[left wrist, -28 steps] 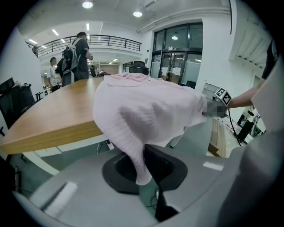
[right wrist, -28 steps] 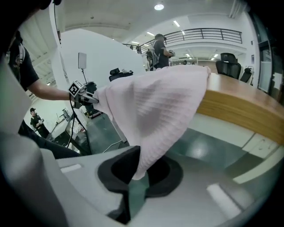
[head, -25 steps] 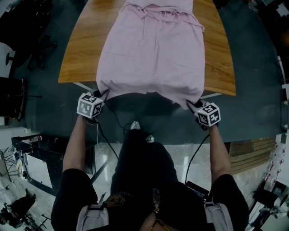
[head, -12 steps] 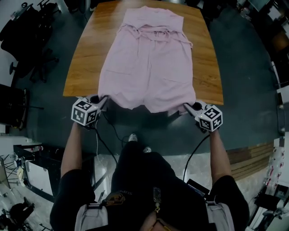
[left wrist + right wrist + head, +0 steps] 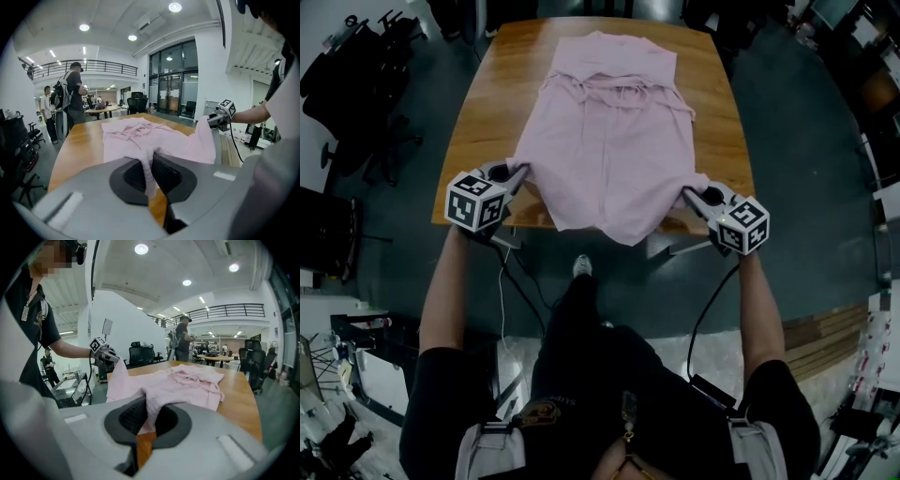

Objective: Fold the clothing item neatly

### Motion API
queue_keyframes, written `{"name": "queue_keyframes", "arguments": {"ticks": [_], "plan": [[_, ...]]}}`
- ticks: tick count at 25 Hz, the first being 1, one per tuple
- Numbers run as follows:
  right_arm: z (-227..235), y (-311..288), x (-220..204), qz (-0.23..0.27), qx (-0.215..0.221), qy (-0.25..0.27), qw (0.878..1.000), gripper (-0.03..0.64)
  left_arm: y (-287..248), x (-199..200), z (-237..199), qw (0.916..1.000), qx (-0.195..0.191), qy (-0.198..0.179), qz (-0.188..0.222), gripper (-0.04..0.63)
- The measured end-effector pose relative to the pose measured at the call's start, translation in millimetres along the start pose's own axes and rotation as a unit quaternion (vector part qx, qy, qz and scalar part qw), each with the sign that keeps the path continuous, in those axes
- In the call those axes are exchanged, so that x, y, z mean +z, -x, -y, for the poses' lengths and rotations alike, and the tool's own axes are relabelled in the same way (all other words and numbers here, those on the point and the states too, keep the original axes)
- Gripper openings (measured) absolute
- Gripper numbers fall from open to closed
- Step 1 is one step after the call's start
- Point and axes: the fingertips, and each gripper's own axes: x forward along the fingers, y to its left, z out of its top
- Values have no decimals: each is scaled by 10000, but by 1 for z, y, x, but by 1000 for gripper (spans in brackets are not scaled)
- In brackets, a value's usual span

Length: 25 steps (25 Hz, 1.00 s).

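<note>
The left claw [image 5: 149, 165] is pinching a lower corner of the pink clothing item [image 5: 609, 141], its jaws pressed nearly together with only the thin fabric between them, and the right claw [image 5: 146, 414] is doing the same at the other lower corner. Both claws are holding their corners raised above the near edge of the wooden tabletop [image 5: 487, 112], well apart from each other, so the hem [image 5: 609, 227] is sagging in a shallow curve between them and hanging just past the tabletop's edge, over the dark floor [image 5: 806, 141]. Beyond the claws, the rest of the clothing item is lying flat and lengthwise along the middle of the tabletop, its far end reaching close to the far edge, with a loose tie [image 5: 614, 89] and some bunched fabric lying across the upper part. Judging from this, the laying out is looking done and the first fold is only beginning: no layer is resting on another yet. What is remaining is carrying the hem over toward the far end, setting it down squarely, probably folding again to a compact shape, and smoothing the rumpled area around the tie.
</note>
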Motion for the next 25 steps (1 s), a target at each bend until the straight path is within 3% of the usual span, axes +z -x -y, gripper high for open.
{"name": "queue_keyframes", "arguments": {"ticks": [4,9,15,20,25], "plan": [[43,-20,17,-55,-348,-130,9993,12,-29,27,-37,9999,69,-2,-87,14],[104,-51,20,-250,-782,-498,9954,12,-73,30,-98,9986,121,382,-354,14],[171,-77,2,-633,-1396,-955,9836,12,-135,9,-150,9928,148,682,-974,15],[206,-97,-26,-1055,-1783,-1381,9685,12,-175,-12,-174,9840,140,1163,-1343,14],[227,-117,-57,-1549,-2040,-1602,9533,12,-197,-38,-187,9768,359,1113,-1794,15]]}}
